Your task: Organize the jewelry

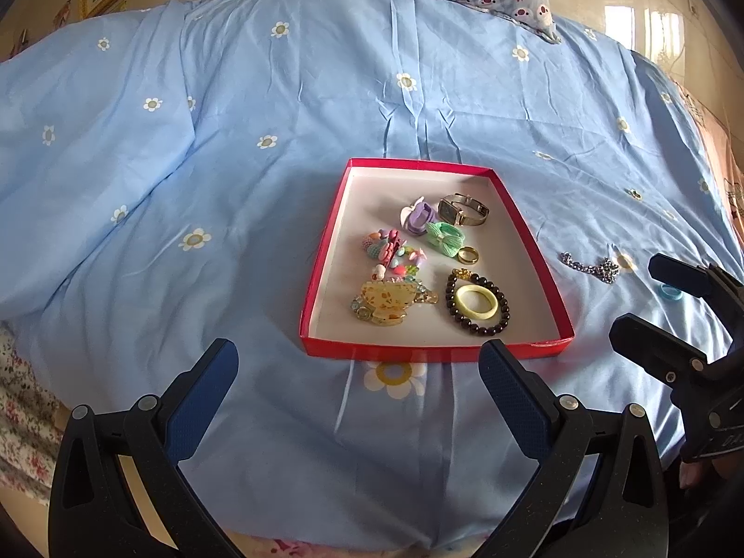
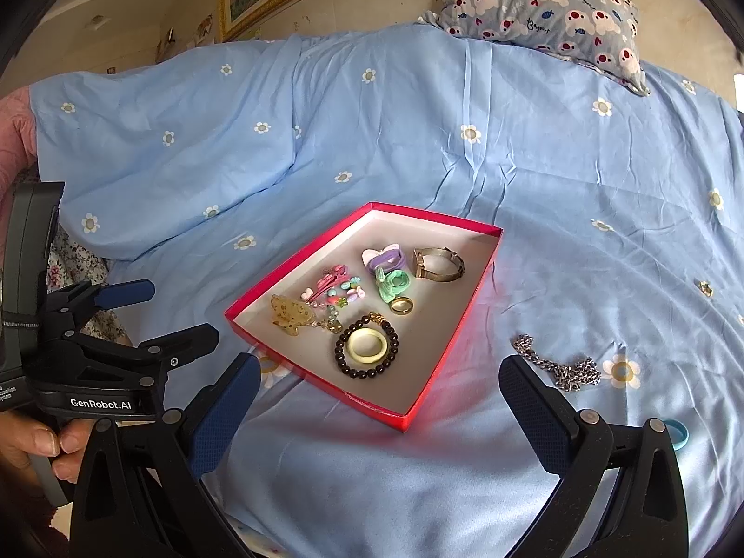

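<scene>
Both grippers empty, jaws spread wide, hovering over the blue flowered bedsheet (image 1: 279,186). Left gripper (image 1: 358,372): red tray (image 1: 530,242) straight ahead of its fingertips, near edge just past them. Inside: wristwatch (image 1: 462,210) at the far end, purple hair tie (image 1: 417,217) and green hair tie (image 1: 444,238) beside it, gold ring (image 1: 468,255), pink bead clips (image 1: 393,251), amber hair claw (image 1: 388,301), dark bead bracelet (image 1: 476,302) lying around a pale yellow bangle (image 1: 475,301). Right gripper (image 2: 379,388): tray ahead, slightly left; silver chain (image 2: 558,365) on the sheet just beyond its right finger, outside the tray; blue ring (image 2: 676,435) farther right, partly hidden by that finger. A hand (image 2: 32,446) grips the left tool's handle.
</scene>
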A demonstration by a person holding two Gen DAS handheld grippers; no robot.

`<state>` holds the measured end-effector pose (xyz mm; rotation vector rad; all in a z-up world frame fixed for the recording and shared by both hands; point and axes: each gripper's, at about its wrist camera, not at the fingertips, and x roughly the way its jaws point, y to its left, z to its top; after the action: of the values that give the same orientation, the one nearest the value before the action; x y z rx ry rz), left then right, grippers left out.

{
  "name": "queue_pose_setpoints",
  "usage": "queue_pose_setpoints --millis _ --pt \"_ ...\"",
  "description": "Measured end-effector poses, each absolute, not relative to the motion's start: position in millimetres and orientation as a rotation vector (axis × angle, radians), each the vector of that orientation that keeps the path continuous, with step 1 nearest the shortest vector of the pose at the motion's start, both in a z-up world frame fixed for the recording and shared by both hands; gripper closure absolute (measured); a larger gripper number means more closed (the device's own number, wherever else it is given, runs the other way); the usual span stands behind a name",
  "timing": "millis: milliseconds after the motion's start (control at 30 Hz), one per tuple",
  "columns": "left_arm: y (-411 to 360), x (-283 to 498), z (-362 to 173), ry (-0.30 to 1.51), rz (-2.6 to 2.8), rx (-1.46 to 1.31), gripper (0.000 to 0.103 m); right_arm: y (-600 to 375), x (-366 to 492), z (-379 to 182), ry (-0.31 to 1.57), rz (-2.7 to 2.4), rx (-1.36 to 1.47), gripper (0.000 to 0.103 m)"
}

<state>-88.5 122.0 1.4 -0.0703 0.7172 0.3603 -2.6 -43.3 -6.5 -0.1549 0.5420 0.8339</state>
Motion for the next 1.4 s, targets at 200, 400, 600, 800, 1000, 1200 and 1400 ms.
queue_pose_setpoints --millis 200,400,600,800,1000,1200,1400 --pt "124 -83 -2 0.725 0.355 -0.076 0.0 -42 1 -8 0.552 0.834 -0.16 0.0" --pt "127 -79 -6 0.734 0.346 -0.083 0.0 -42 4 -11 0.565 0.831 -0.16 0.0" --pt "129 -76 -8 0.74 0.338 -0.091 0.0 -42 7 -12 0.574 0.83 -0.16 0.0" --pt "128 -75 -9 0.742 0.337 -0.091 0.0 -41 9 -13 0.58 0.829 -0.16 0.0" --pt "129 -72 -13 0.748 0.336 -0.097 0.0 -41 11 -14 0.586 0.828 -0.162 0.0" --pt "130 -70 -15 0.756 0.333 -0.105 0.0 -41 13 -16 0.593 0.826 -0.16 0.0" --pt "131 -68 -16 0.759 0.325 -0.108 0.0 -41 16 -17 0.597 0.824 -0.157 0.0"
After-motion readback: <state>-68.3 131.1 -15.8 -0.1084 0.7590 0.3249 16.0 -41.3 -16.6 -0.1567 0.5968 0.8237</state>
